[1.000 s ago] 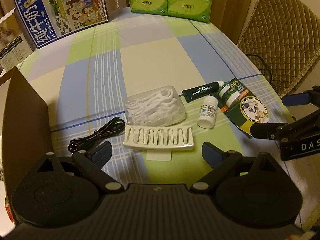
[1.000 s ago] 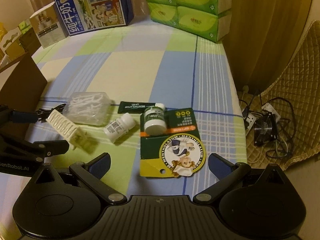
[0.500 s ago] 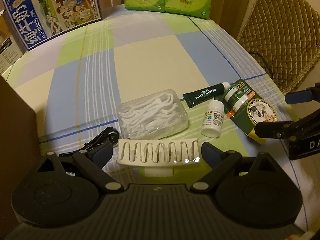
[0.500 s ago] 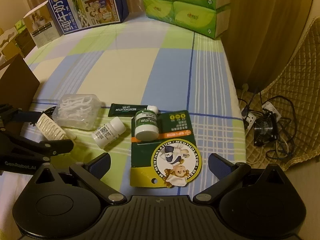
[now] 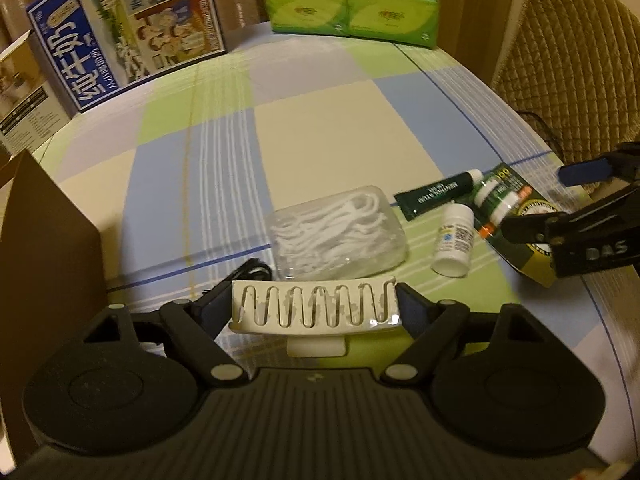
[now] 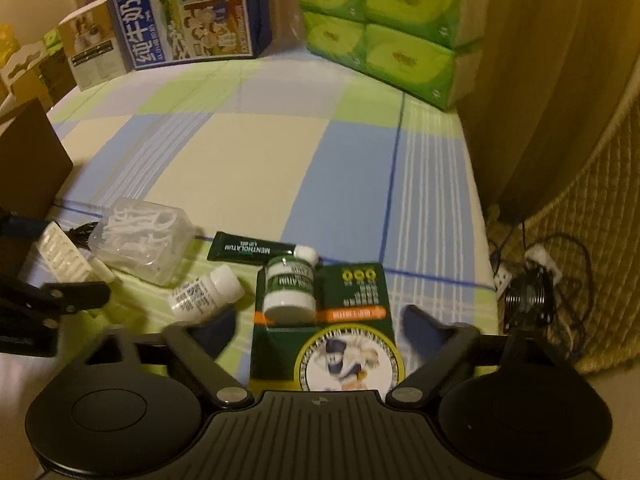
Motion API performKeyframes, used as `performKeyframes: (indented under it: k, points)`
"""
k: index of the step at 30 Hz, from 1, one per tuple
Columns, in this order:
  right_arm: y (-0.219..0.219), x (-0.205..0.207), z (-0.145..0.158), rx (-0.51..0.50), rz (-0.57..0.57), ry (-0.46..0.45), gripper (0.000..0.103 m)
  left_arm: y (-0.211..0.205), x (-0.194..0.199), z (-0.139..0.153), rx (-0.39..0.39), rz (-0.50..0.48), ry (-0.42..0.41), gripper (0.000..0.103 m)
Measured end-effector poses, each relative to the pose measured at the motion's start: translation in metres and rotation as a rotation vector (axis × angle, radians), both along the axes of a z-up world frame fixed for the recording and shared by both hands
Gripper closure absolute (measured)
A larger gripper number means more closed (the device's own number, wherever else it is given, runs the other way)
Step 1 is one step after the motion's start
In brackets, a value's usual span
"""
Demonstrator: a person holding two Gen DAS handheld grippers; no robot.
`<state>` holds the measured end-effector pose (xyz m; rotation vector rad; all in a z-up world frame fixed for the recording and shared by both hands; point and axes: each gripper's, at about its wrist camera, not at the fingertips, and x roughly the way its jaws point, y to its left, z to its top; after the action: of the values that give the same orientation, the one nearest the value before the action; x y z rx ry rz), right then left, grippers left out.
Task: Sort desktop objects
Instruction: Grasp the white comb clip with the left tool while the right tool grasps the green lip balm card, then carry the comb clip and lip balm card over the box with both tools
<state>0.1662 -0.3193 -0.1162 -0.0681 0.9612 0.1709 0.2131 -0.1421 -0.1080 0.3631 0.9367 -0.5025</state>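
A table spread with a green, blue and cream checked cloth [image 5: 328, 136] carries a blue printed milk carton box [image 5: 132, 28] and stacked green tissue packs [image 6: 396, 36] at its far edge. Nearer, the black left gripper [image 5: 314, 306] is closing around a white slotted plastic rack [image 5: 314, 307], its blue pads at the rack's two ends; whether they already press is not clear. The black right gripper [image 6: 316, 326] is closing too, its jaws wide on either side of a dark green Mentholatum blister card [image 6: 332, 336] bearing a small green-and-white jar [image 6: 290, 288]. Beyond the rack lies a clear plastic box of white floss picks [image 5: 338, 232]. Between box and card lie a dark green tube [image 6: 256, 248] and a small white pill bottle [image 5: 454, 240].
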Motion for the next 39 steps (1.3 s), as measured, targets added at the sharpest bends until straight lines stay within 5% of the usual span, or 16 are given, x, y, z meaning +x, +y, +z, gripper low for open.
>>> performKeyframes:
  k: [11,14,25,39]
  points:
    - [0.012,0.016,-0.016,0.004,0.066,0.013,0.072,0.002,0.0,0.003,-0.005,0.02,-0.004,0.02]
    - [0.017,0.011,-0.015,-0.039,0.089,0.029,0.072,0.003,-0.002,0.005,-0.006,0.017,-0.007,0.02]
    - [0.004,-0.032,0.004,0.064,0.067,0.104,0.072,0.007,-0.021,0.017,-0.038,-0.006,-0.008,0.02]
    - [0.019,-0.064,0.048,0.111,0.121,0.042,0.072,0.026,-0.056,0.055,-0.092,-0.01,-0.059,0.02]
